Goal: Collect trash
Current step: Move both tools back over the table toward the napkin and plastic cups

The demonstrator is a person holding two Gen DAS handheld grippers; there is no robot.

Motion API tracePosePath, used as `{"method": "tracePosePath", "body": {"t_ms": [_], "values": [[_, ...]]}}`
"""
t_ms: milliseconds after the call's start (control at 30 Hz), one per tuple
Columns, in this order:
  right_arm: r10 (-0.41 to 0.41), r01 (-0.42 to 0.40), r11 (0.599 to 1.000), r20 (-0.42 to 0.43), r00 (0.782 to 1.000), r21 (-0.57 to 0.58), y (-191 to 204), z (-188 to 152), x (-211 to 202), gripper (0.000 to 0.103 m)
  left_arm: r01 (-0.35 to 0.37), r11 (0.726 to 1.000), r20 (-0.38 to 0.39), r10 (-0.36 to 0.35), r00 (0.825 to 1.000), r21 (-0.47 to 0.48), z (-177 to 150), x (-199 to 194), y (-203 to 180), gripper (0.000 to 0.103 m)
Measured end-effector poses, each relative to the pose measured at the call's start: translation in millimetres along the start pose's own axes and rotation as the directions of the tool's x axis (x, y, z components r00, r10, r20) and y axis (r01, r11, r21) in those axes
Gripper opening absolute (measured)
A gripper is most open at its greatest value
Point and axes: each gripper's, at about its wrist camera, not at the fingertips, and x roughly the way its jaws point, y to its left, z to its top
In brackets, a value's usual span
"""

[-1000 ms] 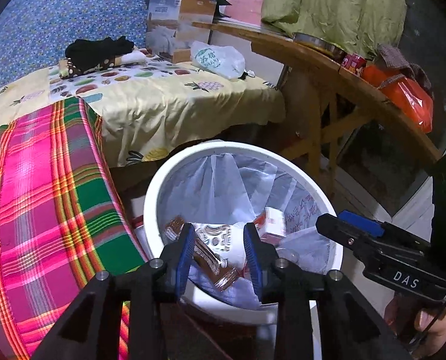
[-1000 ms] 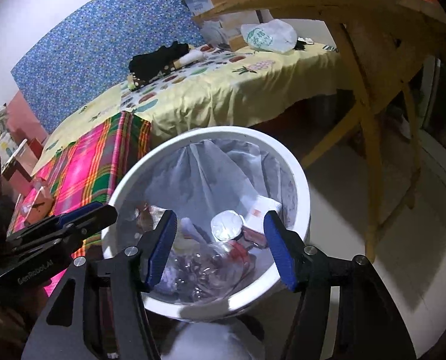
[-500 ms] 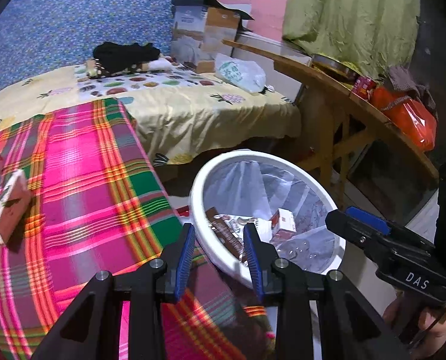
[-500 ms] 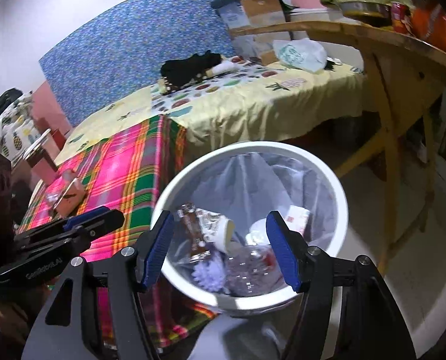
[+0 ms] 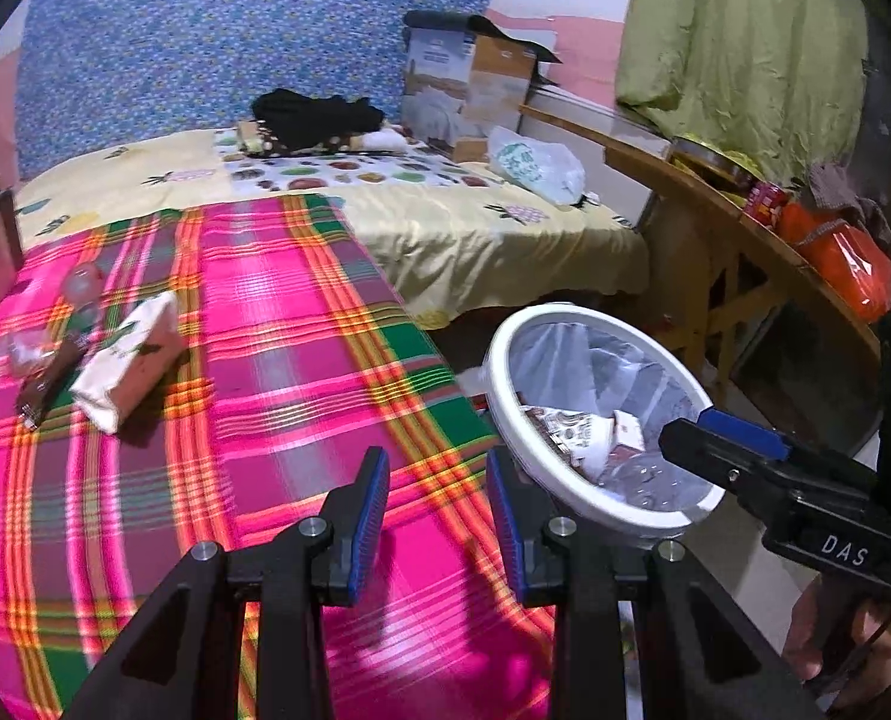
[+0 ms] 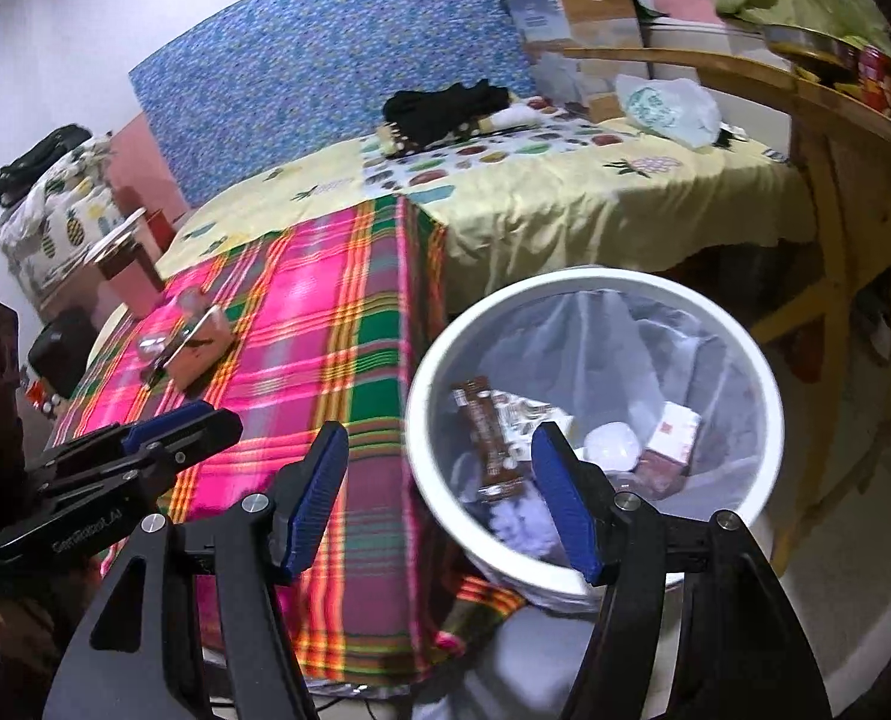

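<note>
My left gripper (image 5: 439, 525) hangs open and empty over the pink plaid blanket (image 5: 277, 396). At the blanket's far left lie a pale carton (image 5: 127, 360), a clear plastic bottle (image 5: 79, 294) and a brown wrapper (image 5: 40, 390). To the right stands the white lined trash bin (image 5: 505, 384), holding wrappers, a cup and a small box. My right gripper (image 6: 442, 501) is wide open and empty, straddling the bin's near rim (image 6: 421, 420) and the blanket's edge. In the right wrist view the left gripper (image 6: 193, 426) points at the carton (image 6: 199, 351).
Past the plaid blanket a yellow fruit-print sheet (image 5: 475, 228) carries black clothes (image 5: 313, 114), a cardboard box (image 5: 469, 90) and a white plastic bag (image 5: 535, 165). A wooden table (image 5: 715, 222) with an orange bag (image 5: 841, 258) stands right of the bin.
Both views swung left, away from above the bin and toward the plaid blanket. The bin slid right in view and the carton and bottle came into sight. Both jaws kept their gaps.
</note>
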Motion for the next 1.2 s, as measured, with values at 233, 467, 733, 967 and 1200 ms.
{"method": "tracePosePath", "body": {"t_ms": [233,467,733,967,1200], "values": [[0.051,-0.052,0.998,-0.028,0.998,-0.038,21.9,-4.8,6.4,0.065,-0.058,0.998,0.013,0.058,0.998,-0.039,-11.0,-16.2,26.7,0.033],[0.097,-0.101,0.992,-0.058,0.994,-0.069,40.7,-5.9,11.5,0.065,-0.12,0.989,0.024,0.123,0.992,-0.085,-22.0,-33.4,55.7,0.033],[0.143,-0.15,0.984,-0.076,0.987,-0.091,63.9,-1.2,18.3,0.065,-0.18,0.974,0.03,0.186,0.982,-0.136,-28.1,-47.7,88.0,0.033],[0.175,-0.185,0.976,-0.091,0.98,-0.116,84.5,5.4,27.0,0.063,-0.229,0.957,0.032,0.238,0.971,-0.178,-28.3,-57.6,117.8,0.033],[0.2,-0.214,0.968,-0.112,0.973,-0.13,102.1,9.6,37.0,0.057,-0.265,0.944,0.033,0.277,0.96,-0.198,-25.1,-61.8,146.3,0.033]]}}
